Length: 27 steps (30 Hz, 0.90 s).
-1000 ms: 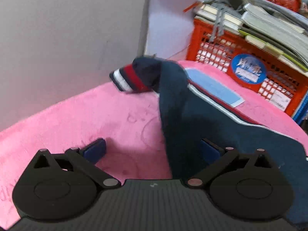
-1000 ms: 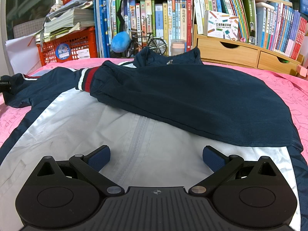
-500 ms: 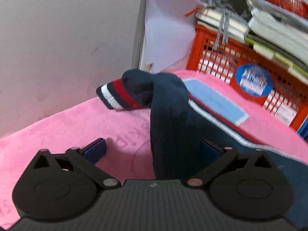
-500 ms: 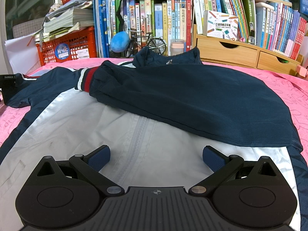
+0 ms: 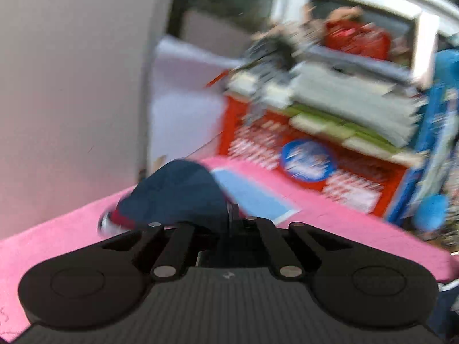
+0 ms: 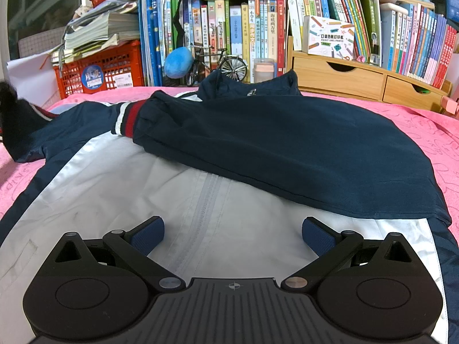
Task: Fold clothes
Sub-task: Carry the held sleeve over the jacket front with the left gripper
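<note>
Left gripper (image 5: 231, 215): jaws closed together, pinching the navy sleeve (image 5: 178, 195) of the jacket; the sleeve bunches up in front of the jaws, its red and white striped cuff (image 5: 114, 223) hanging at the lower left, above the pink blanket (image 5: 71, 238); this view is blurred. Right gripper (image 6: 233, 233): jaws spread wide, nothing between the blue pads (image 6: 147, 233), poised over the pale grey front panel (image 6: 120, 189) of the jacket, near its closed zip (image 6: 206, 195). Jacket (image 6: 287, 143): navy with a pale grey lower front, spread flat on the pink blanket that covers the surface, collar (image 6: 249, 87) at the far end; one sleeve is folded across the chest with its striped cuff (image 6: 127, 119) lying near the middle left; the other sleeve runs off to the far left edge of the right wrist view, where it rises from the blanket. Beyond the jacket, far side: a red plastic crate (image 6: 109, 71) with a round blue sticker, stacked with papers and books; a row of upright books (image 6: 229, 28); a small model bicycle (image 6: 218, 63); a blue plush ball (image 6: 179, 63); a wooden drawer unit (image 6: 358, 77) bearing more books. Left wrist view also shows a plain wall (image 5: 71, 86) at left and a pale blue patch (image 5: 252, 197) on the blanket.
</note>
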Tool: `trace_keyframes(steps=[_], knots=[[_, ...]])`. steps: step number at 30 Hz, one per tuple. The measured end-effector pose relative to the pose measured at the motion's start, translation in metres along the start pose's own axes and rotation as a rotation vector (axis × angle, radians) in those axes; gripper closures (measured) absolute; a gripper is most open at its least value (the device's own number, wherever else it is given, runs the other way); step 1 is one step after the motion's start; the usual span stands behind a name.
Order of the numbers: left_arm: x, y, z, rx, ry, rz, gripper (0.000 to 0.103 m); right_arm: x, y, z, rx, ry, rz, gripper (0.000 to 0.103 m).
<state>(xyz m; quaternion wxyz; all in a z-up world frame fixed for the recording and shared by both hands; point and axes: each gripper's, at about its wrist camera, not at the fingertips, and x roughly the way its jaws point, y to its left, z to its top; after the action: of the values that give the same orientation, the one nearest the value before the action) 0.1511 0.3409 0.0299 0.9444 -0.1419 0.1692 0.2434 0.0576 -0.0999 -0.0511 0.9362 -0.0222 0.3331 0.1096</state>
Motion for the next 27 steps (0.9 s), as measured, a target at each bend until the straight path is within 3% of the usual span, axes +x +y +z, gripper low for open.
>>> trace_keyframes(steps=[8, 17, 20, 23, 27], knots=[[-0.056, -0.080, 0.017, 0.107, -0.061, -0.278, 0.100, -0.002, -0.001, -0.001, 0.017, -0.009, -0.001, 0.000], [-0.136, -0.213, -0.006, 0.310, -0.066, -0.585, 0.100, -0.043, -0.065, -0.026, 0.292, -0.112, -0.045, 0.000], [-0.157, -0.266, -0.033, 0.367, -0.019, -0.707, 0.100, -0.059, -0.091, -0.041, 0.342, -0.140, -0.080, 0.000], [-0.165, -0.319, -0.077, 0.455, 0.076, -0.779, 0.098, -0.065, -0.112, -0.053, 0.398, -0.153, -0.078, 0.000], [-0.165, -0.375, -0.159, 0.756, 0.291, -0.775, 0.089, -0.066, -0.118, -0.060, 0.395, -0.167, -0.063, 0.000]])
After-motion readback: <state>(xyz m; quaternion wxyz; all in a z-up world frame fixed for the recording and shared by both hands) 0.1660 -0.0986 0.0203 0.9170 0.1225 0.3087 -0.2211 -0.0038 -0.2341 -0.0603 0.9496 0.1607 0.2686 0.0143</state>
